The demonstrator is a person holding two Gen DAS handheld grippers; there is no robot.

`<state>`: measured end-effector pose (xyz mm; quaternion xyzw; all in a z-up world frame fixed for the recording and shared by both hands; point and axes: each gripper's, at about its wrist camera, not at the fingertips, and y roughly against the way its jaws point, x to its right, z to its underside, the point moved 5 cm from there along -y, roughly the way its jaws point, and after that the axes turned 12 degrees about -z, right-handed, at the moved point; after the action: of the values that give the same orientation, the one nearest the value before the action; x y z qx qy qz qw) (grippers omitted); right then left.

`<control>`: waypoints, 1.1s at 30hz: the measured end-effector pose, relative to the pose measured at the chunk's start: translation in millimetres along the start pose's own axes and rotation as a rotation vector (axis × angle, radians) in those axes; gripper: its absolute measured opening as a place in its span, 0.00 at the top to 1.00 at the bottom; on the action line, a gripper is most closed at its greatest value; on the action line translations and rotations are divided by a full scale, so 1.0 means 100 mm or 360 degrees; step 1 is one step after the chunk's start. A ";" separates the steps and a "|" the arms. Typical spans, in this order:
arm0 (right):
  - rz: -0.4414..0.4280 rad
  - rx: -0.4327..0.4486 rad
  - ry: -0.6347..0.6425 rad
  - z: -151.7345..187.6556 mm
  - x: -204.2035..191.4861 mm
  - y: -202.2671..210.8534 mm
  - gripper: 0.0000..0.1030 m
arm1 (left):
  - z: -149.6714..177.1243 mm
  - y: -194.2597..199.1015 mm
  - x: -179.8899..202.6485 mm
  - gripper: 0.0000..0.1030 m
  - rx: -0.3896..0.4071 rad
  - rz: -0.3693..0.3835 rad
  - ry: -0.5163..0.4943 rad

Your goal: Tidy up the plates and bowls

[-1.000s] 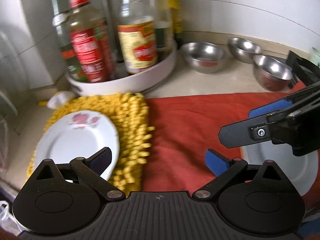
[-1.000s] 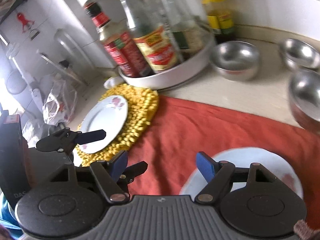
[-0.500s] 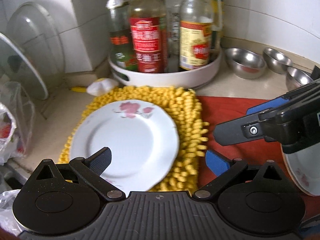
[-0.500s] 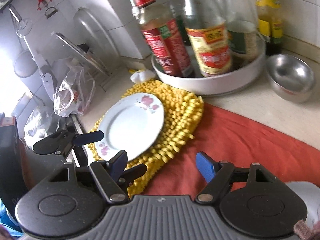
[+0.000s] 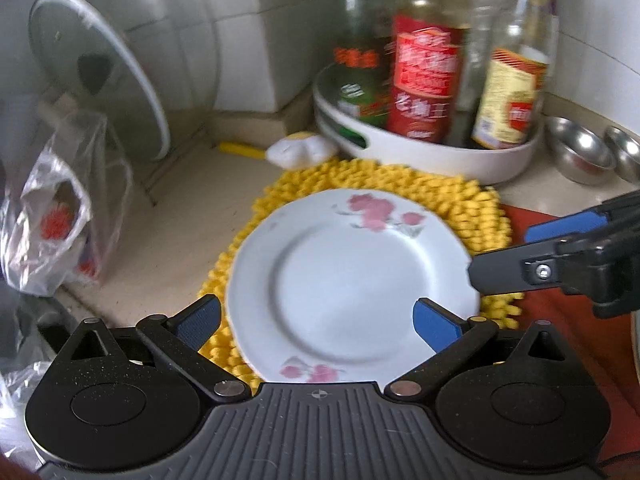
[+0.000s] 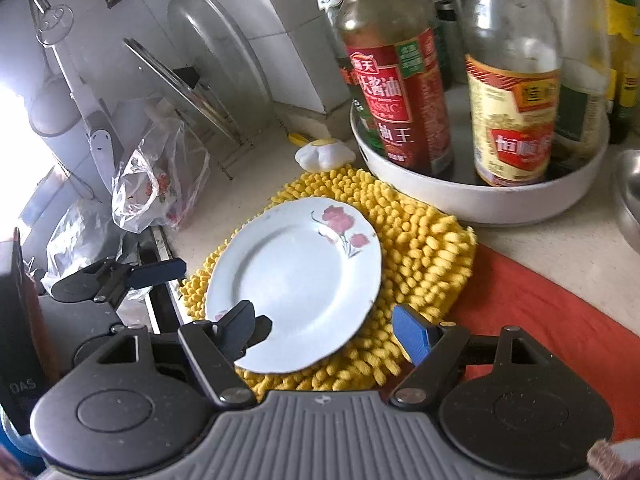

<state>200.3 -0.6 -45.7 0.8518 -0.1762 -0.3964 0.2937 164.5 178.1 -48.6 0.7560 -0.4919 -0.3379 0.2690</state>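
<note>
The floral plate (image 5: 352, 276) lies flat on the yellow chenille mat (image 5: 472, 204), near the desk's front edge, just in front of the white bottle tray (image 5: 460, 156).

Risk: the plate sits flush on soft pile, so no rim is exposed for a pad to slide under. In my judgement a shallow approach would push the plate across the mat toward the desk edge, or drag the mat with it. A glazed rim may also slip from the pads if gripped off-centre.

My left gripper (image 5: 316, 320) hovers over the plate's near rim, jaws wide, holding nothing; contact with the plate cannot be determined. My right gripper (image 6: 324, 330) sits at the plate's near-right rim, jaws also wide and empty. The red cloth (image 6: 560, 312) lies to the right of the mat.
</note>
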 end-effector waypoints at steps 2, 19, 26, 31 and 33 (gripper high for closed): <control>0.0000 -0.0018 -0.0004 -0.03 0.01 -0.07 0.30 | -0.01 -0.07 -0.04 0.00 -0.0027 -0.0002 0.0018; -0.0014 -0.0165 -0.0050 -0.16 0.10 -0.57 0.30 | -0.06 -0.43 -0.10 0.00 -0.0169 0.0079 0.0051; -0.0041 -0.0182 0.0009 -0.19 0.05 -0.65 0.29 | -0.06 -0.49 -0.06 0.01 -0.0194 0.0110 0.0048; -0.0042 -0.0177 -0.0004 -0.21 0.06 -0.66 0.29 | -0.07 -0.52 -0.06 0.01 -0.0197 0.0119 0.0052; -0.0025 -0.0169 -0.0013 -0.22 0.08 -0.64 0.29 | -0.07 -0.52 -0.06 0.01 -0.0197 0.0119 0.0052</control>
<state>226.8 52.0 -80.0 0.8347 -0.1495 -0.4109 0.3347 197.2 203.5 -81.7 0.7244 -0.4935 -0.3451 0.3356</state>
